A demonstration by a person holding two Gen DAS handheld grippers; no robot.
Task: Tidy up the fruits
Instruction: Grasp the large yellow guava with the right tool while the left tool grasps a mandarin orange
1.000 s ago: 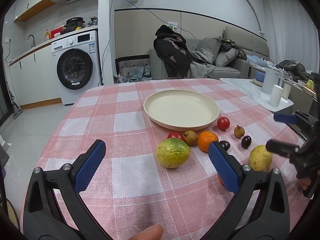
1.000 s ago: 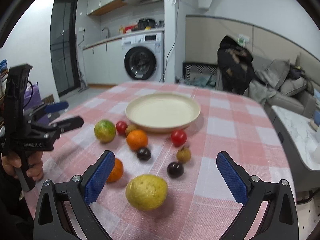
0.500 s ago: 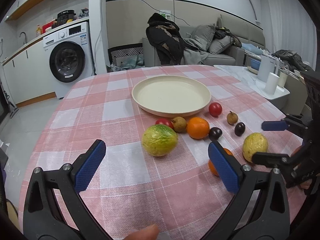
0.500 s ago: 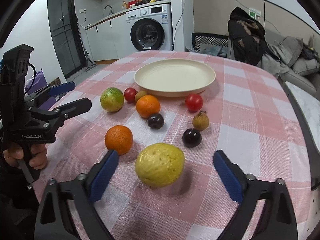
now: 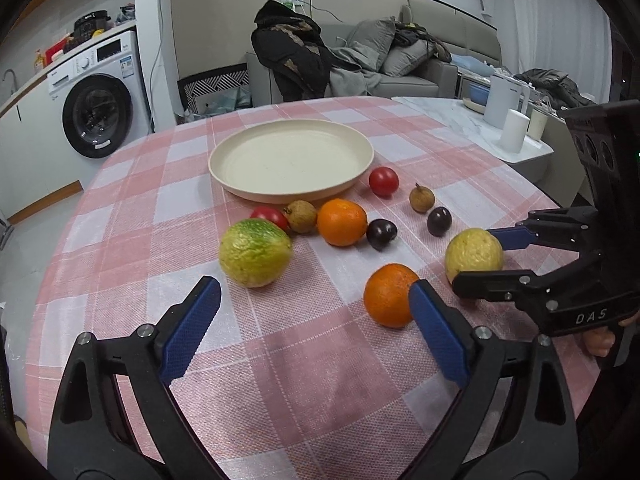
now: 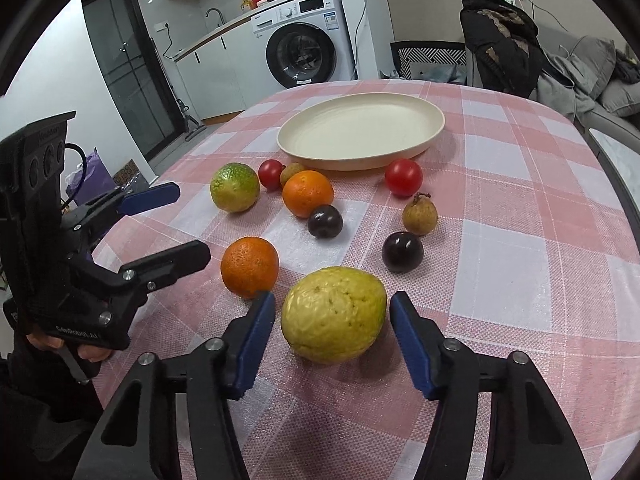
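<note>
A cream plate (image 5: 292,160) (image 6: 360,128) stands empty on the pink checked cloth. In front of it lie two oranges (image 5: 342,222) (image 5: 388,294), two tomatoes, two dark plums, two small brown fruits and a green-yellow fruit (image 5: 255,252) (image 6: 235,187). My right gripper (image 6: 333,302) straddles the big yellow fruit (image 6: 334,314) (image 5: 474,254). Its jaws are closing, with a thin gap still showing at each pad. My left gripper (image 5: 312,286) (image 6: 186,222) hovers low with its jaws closing slightly and nothing between them. The green-yellow fruit is just ahead of it, and the near orange is beside its right finger.
The cloth-covered table (image 5: 280,380) drops off at the left and near edges. A marble side table with a white kettle (image 5: 505,100) and cups stands to the right. A washing machine (image 5: 98,116) and a sofa with clothes are beyond. A hand grips each handle.
The right jaws have narrowed from wide apart to just outside the yellow fruit, and the gripper has sunk towards it. The left gripper has come lower and nearer the fruits, its jaws slightly narrower.
</note>
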